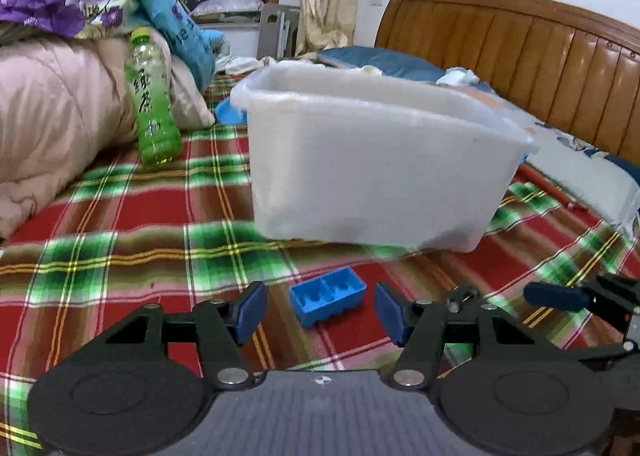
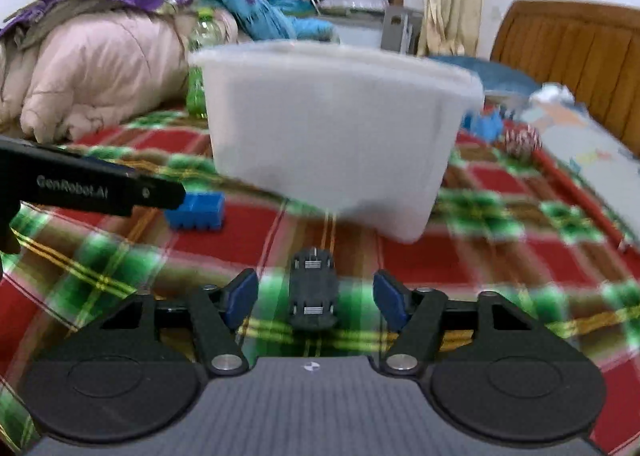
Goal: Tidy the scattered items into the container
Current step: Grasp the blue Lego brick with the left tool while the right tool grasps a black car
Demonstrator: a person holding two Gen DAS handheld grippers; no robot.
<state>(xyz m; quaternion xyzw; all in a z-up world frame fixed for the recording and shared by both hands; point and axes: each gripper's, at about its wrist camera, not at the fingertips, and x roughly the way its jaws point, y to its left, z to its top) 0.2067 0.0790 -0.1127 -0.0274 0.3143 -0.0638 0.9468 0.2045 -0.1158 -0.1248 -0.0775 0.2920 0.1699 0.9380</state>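
Left gripper (image 1: pixel 320 310): spread wide, empty, straddling the small blue plastic compartment tray (image 1: pixel 327 294) lying on the plaid bedsheet (image 1: pixel 120 223).
Right gripper (image 2: pixel 314 300): spread wide, empty, bracketing the little black toy car (image 2: pixel 313 293).
Container: translucent white plastic tub (image 1: pixel 372 159), just beyond both.
Doing it well: I'd centre each item before closing, then lift over the rim.
Unclear: tub's interior hidden; right view motion-blurred.

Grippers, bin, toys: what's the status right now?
Left gripper open around blue block. Right gripper open around toy car. Bin ahead, nothing blocking.
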